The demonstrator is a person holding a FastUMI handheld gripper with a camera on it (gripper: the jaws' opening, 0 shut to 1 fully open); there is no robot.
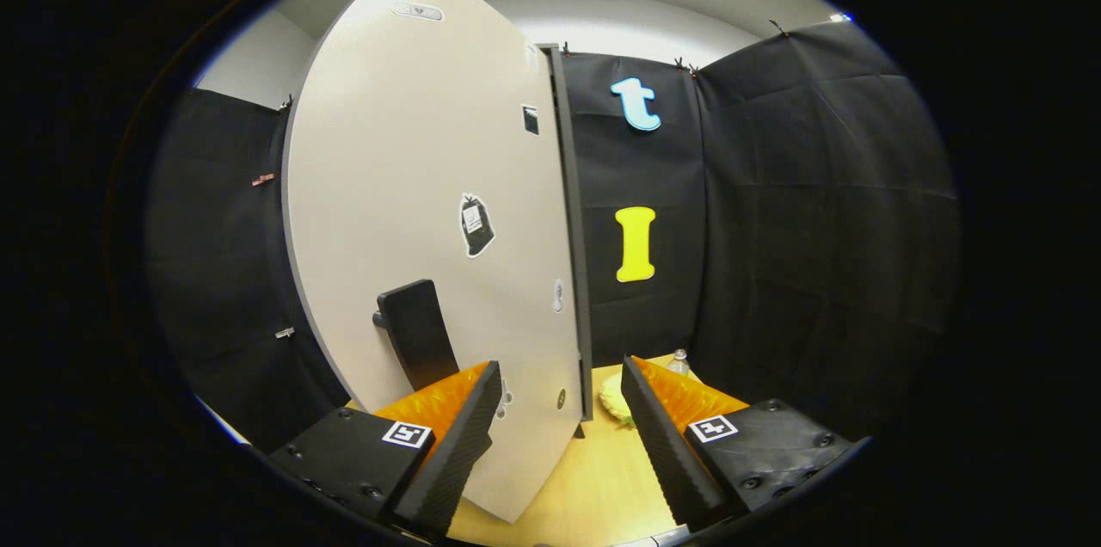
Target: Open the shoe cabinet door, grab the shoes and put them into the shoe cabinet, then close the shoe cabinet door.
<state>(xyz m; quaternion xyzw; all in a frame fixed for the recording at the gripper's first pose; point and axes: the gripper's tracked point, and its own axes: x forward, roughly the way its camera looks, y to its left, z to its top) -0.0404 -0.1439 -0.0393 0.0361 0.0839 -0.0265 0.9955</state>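
Ribbed fingers of the gripper (559, 444) are spread wide, nothing held; the cabinet door (430, 212) edge sits between them, its dark handle (417, 334) just ahead on the left. Door judged ajar, so step 1 underway or the closing step; cannot tell. Yellowish item (616, 402) lies beyond on the wood floor (593, 487), possibly a shoe.

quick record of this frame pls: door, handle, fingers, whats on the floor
door: pale cabinet door, swung open, its edge toward the camera
handle: dark handle low on the door, just ahead of the left finger
gripper: gripper open, fingers apart, door's lower edge between them, no contact clear
floor: wood floor; a pale yellowish object beyond the fingers, too small to identify
stage: door open, no shoe held
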